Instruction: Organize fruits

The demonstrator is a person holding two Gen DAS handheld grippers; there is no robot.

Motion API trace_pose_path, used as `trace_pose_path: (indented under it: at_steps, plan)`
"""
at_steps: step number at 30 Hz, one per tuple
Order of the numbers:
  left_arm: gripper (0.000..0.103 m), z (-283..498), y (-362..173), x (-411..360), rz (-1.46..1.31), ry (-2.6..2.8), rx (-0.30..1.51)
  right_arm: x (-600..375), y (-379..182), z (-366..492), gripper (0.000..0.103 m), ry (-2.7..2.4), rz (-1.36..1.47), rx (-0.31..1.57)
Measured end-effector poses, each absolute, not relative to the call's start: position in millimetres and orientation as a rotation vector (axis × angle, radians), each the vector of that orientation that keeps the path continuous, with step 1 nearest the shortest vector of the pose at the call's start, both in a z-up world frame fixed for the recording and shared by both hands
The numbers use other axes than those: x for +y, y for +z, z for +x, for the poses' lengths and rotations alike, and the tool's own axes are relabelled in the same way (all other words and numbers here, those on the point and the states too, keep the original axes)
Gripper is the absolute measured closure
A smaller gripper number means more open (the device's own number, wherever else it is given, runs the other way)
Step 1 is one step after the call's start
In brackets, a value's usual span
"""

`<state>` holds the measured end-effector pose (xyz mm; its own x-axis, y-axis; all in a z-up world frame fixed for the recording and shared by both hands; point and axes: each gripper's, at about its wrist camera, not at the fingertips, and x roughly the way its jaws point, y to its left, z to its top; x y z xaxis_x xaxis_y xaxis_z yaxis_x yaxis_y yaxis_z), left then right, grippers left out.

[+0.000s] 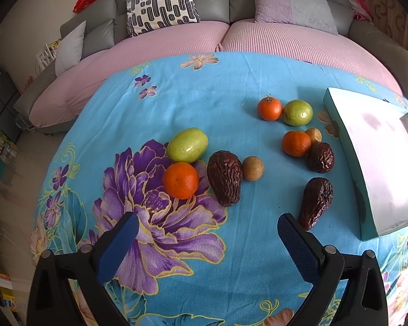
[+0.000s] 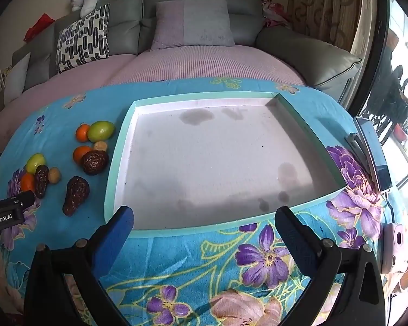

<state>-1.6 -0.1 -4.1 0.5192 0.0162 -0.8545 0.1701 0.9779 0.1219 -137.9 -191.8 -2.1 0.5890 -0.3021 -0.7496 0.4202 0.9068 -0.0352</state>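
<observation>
Several fruits lie on a blue floral cloth. In the left wrist view a green fruit, an orange, a dark wrinkled date and a small brown fruit lie ahead of my open, empty left gripper. Farther right are two oranges, a green fruit and two more dates. A shallow teal-rimmed tray with a stained white floor holds nothing. My right gripper is open and empty, at the tray's near rim.
A grey sofa with pink covers and cushions stands behind the table. In the right wrist view a phone on a stand and a pink camera sit at the table's right edge. The left gripper's body shows at far left.
</observation>
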Motion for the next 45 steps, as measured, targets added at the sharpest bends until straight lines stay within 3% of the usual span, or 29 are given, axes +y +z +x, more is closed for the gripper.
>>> trace_pose_path:
  at_steps: [45]
  plan:
    - [0.0,-1.8,-3.4,0.2,0.216,-0.092,1.032,-193.7,-6.6,-137.4,0.0,-0.412,0.157,0.858]
